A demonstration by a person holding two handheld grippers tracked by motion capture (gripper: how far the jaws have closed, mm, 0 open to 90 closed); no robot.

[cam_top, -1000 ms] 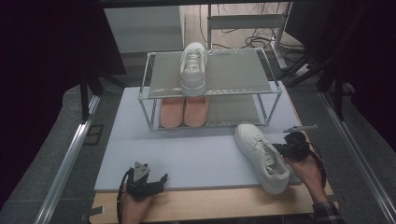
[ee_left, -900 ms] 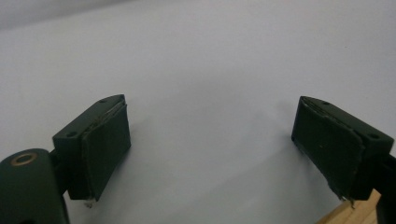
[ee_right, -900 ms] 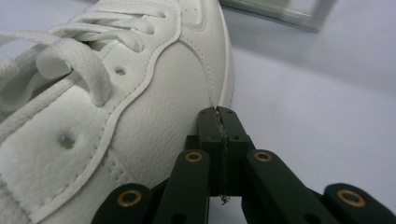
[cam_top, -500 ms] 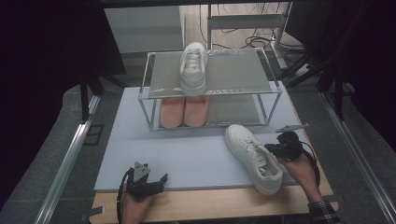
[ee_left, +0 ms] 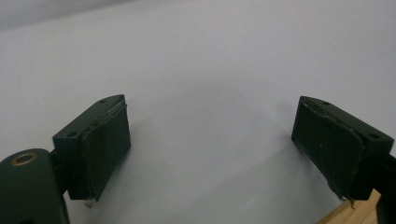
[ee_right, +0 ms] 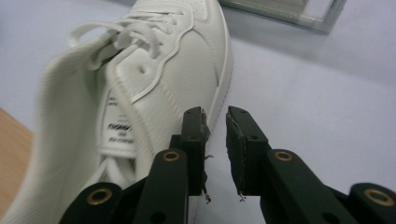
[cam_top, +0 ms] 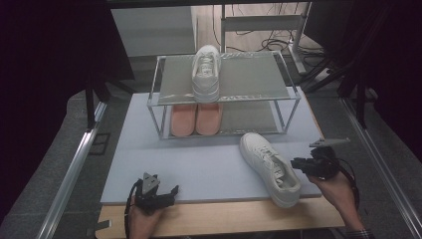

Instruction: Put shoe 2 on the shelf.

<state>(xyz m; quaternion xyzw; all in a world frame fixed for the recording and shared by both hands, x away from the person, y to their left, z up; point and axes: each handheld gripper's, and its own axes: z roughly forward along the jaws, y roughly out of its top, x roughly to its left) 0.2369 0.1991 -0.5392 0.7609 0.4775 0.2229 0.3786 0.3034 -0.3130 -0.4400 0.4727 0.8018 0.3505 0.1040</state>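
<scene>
Right gripper view: my right gripper point(ee_right: 215, 122), jaws just parting and empty, sits beside the white sneaker point(ee_right: 154, 79); I risk nudging it askew.

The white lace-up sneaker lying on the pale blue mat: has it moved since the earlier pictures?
Yes. The white lace-up sneaker has slid left and its toe has swung towards the metal two-tier shoe rack, now nearer the rack's front right leg.
</scene>
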